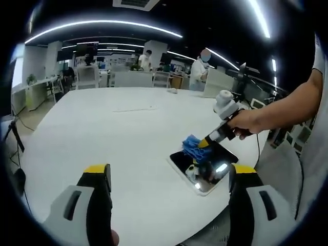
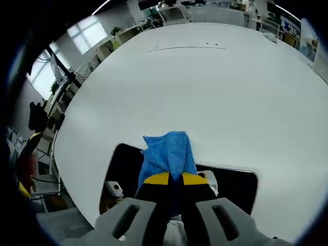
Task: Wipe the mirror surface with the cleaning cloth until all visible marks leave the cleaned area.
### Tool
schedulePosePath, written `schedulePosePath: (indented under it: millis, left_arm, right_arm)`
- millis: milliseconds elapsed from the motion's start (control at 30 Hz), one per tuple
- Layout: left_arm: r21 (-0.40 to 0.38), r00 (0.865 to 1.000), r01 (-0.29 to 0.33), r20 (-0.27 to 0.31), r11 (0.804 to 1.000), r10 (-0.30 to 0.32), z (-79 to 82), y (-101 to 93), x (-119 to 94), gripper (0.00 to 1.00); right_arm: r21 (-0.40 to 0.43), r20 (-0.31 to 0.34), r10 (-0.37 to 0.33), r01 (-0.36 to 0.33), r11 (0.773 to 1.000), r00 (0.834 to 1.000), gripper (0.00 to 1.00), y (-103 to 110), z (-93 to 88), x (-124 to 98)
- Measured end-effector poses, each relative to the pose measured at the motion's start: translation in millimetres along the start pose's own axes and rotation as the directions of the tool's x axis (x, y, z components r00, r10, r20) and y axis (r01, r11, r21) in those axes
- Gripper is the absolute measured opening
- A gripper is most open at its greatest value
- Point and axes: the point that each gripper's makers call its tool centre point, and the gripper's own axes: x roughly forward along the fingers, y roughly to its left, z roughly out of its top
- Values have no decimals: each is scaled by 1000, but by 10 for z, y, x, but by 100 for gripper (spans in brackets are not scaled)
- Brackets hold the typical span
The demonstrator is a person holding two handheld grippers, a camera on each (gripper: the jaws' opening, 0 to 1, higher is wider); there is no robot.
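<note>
Flat on the white tabletop (image 1: 113, 133), close to its near edge, lies the mirror (image 1: 205, 171): a thin rectangle with rounded corners and a pale rim, its dark glossy face throwing back ceiling lights and the gripper above it. From the right gripper view the same mirror (image 2: 233, 187) reads as a black slab with a thin white border, one long side running along the table's curved edge. The cleaning cloth (image 2: 168, 154) is a bright blue, waffle-textured rag, bunched into a soft wad and pressed onto the glass near the mirror's far long edge, spilling slightly over onto the bare tabletop. The right gripper (image 2: 174, 179) has its yellow-tipped jaws closed together on the cloth's near end; in the left gripper view that gripper (image 1: 203, 145) slants down from a person's hand (image 1: 245, 123), with the cloth (image 1: 193, 148) crumpled under its tip. The left gripper (image 1: 171, 174) hangs above the tabletop with its black, yellow-capped jaws spread wide apart and nothing between them; its right jaw overlaps the mirror's near corner in that view. Whether any marks sit on the glass is hard to judge through the reflections. Beyond the table's far edge stand office desks (image 1: 38, 89), chairs (image 1: 88, 77) and a few people (image 1: 197, 72).
</note>
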Motion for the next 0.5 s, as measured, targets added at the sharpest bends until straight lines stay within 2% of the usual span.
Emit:
schedulePosePath:
  millis: [100,267,500]
  left_arm:
    - [1,1000,0,-9,1000,0,-31,12,10,95]
    - [-4,1000,-14,7,1000,14,23,-23,-8,95]
    - [5,1000,-23,-8,1000,23,-28,12,-46,95]
  right_arm:
    - [-6,6,7,-7,1000,1000,1,-12,-2,12]
    - [-21,11,6,-6,1000,1000,1,-23,-15,-18]
    - [-15,13,12,-11,1000,1000,1,-45,-23,-52]
